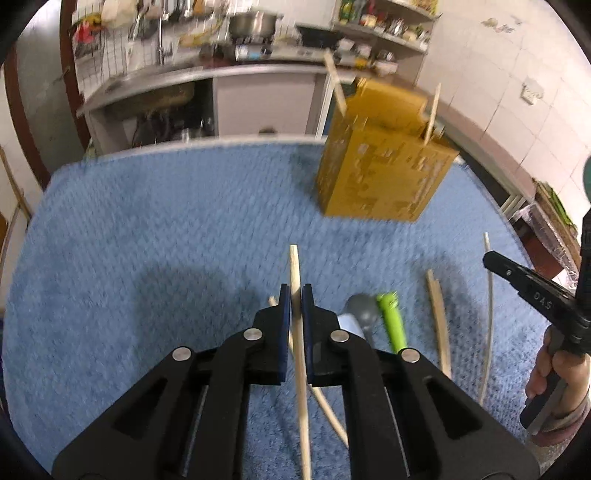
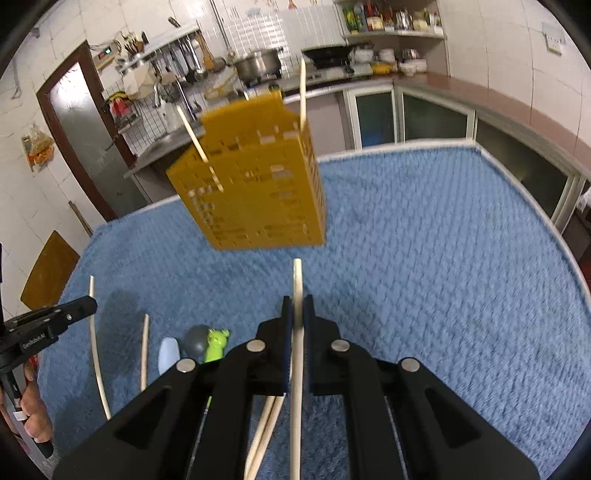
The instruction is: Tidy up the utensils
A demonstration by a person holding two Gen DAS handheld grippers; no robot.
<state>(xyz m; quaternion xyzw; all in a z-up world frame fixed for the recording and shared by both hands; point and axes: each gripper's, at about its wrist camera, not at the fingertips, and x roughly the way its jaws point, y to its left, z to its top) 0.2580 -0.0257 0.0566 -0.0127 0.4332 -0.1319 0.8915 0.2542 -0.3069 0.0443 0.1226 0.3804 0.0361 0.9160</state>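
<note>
A yellow perforated utensil holder (image 1: 384, 173) stands on the blue mat (image 1: 166, 229) with two chopsticks in it; it also shows in the right wrist view (image 2: 255, 192). My left gripper (image 1: 295, 295) is shut on a pale wooden chopstick (image 1: 295, 266) held above the mat. My right gripper (image 2: 297, 306) is shut on another wooden chopstick (image 2: 297, 280). Loose chopsticks (image 1: 439, 317) lie on the mat, with a grey spoon (image 1: 364, 310) and a green-handled utensil (image 1: 391, 317) between the grippers. More chopsticks (image 2: 96, 350) show in the right wrist view.
Kitchen counter with pot (image 2: 258, 64), wok (image 2: 328, 55) and shelves (image 2: 395, 22) behind the table. A door (image 2: 74, 122) at the left. The other gripper and hand show at each view's edge (image 1: 535, 291) (image 2: 48, 321).
</note>
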